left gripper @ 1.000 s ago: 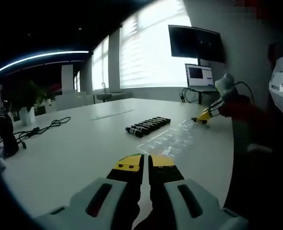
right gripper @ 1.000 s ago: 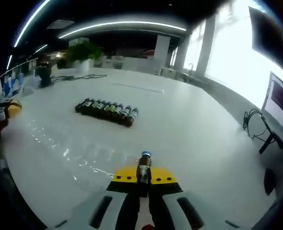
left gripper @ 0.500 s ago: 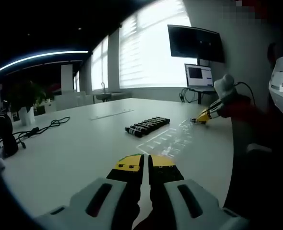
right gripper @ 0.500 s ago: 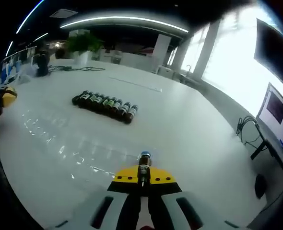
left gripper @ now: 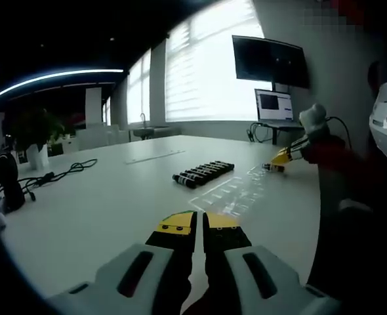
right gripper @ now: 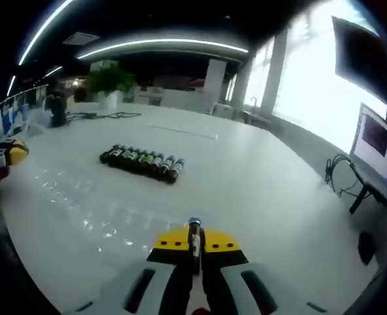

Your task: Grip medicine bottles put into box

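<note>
A row of several dark medicine bottles (left gripper: 203,172) lies on the white table (left gripper: 101,210); the right gripper view has the same row (right gripper: 143,162) ahead of my jaws. Beside the row lies a clear plastic box (left gripper: 236,192), faint and glinting, also seen as a clear box (right gripper: 75,197) at left. My right gripper (right gripper: 194,237) is shut on one small medicine bottle (right gripper: 194,230), blue cap pointing forward, just above the table. It appears as the right gripper (left gripper: 282,157) at the box's far end. My left gripper (left gripper: 199,223) is shut on nothing, low over the near table.
A wall monitor (left gripper: 269,59) and a laptop (left gripper: 273,105) stand beyond the table's far end. Black cables (left gripper: 56,176) and a potted plant (left gripper: 33,141) occupy the left side. A person's red sleeve (left gripper: 341,157) holds the right gripper.
The right gripper view has tilted and shifted slightly while the bottle stays clamped in its jaws. The left gripper has stayed put, jaws shut.
</note>
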Available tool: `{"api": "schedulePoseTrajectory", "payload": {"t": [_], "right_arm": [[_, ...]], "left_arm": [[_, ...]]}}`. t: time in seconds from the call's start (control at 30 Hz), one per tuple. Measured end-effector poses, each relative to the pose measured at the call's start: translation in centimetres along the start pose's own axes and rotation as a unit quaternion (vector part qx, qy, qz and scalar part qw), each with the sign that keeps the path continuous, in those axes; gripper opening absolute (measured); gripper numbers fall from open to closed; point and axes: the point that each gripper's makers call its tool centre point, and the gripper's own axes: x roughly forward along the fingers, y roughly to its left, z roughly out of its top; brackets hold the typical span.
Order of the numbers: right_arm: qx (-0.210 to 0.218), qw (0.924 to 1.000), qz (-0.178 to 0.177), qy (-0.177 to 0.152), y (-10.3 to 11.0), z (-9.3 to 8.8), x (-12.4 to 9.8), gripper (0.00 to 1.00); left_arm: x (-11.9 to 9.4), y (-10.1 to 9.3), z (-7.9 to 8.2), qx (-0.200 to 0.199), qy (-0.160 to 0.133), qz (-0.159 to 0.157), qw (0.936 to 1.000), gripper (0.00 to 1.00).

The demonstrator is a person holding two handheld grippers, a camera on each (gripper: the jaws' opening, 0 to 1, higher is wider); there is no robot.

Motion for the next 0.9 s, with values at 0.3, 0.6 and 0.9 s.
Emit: {"api": "schedulePoseTrajectory", "payload": {"t": [0.3, 0.6, 0.9], "right_arm": [[0.013, 0.9987, 0.043, -0.024, 0.8, 0.3, 0.5, 0.01], [0.02, 0.997, 0.061, -0.044, 0.7, 1.5, 0.8, 0.02], [0.013, 0.9955, 0.072, -0.059, 1.2, 1.8, 1.0, 0.02]], "left_arm": [[-0.1, 0.3, 0.0, -0.004, -0.003, 0.007, 1.0, 0.0], [-0.1, 0.7, -0.2, -0.001, 0.003, 0.017, 0.9998, 0.0], [-0.3, 1.1, 0.3, -0.033, -0.01, 0.019, 0.9992, 0.0]]}}
